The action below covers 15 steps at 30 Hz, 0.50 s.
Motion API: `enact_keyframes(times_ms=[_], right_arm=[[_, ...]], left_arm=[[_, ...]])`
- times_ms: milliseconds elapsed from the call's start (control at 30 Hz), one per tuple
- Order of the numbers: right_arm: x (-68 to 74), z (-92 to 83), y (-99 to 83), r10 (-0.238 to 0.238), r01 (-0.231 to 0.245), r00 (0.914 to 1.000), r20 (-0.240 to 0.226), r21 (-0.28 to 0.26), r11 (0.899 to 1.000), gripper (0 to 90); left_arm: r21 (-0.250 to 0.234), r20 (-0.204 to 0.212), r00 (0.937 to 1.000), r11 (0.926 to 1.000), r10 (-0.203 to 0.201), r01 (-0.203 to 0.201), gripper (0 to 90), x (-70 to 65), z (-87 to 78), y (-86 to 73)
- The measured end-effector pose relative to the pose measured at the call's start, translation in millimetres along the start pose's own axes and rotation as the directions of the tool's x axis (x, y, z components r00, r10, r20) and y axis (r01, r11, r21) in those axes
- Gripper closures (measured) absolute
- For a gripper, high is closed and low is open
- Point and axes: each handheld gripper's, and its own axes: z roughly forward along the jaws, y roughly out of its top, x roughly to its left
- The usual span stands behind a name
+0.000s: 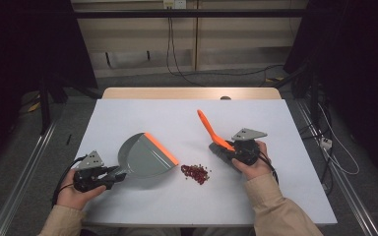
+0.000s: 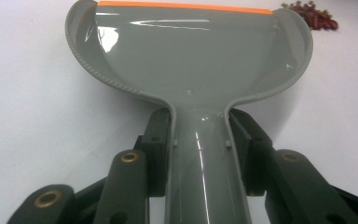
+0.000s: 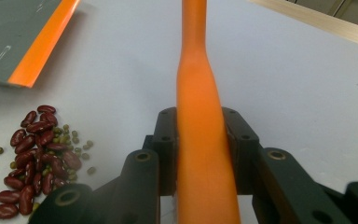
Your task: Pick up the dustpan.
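Lying between dustpan [image 1: 145,156] and brush [image 1: 211,130]: beans [image 1: 195,173]

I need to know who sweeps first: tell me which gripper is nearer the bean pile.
Right. The right gripper, shut on the orange brush handle, sits just right of the bean pile; the left gripper holds the dustpan farther off to its left.

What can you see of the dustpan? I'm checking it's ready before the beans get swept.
The dustpan is glossy grey plastic, with a wide scoop, raised ribbed side walls and an orange strip along its front lip. It looks empty. It lies on the white table, its lip facing the pile of beans, a little apart from them. The left gripper is shut on its narrow handle, a pad on each side.
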Motion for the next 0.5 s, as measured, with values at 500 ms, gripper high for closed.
enact_keyframes(times_ms=[500], right_arm=[[-1.9,-7.7,0.2,0.083,-0.08,0.9958,0.04,-0.078,0.994,70.8]], left_arm=[[-0.007,0.11,0.9931,0.9992,0.04,-0.039,62.7,-7.0,-2.5,1.2]])
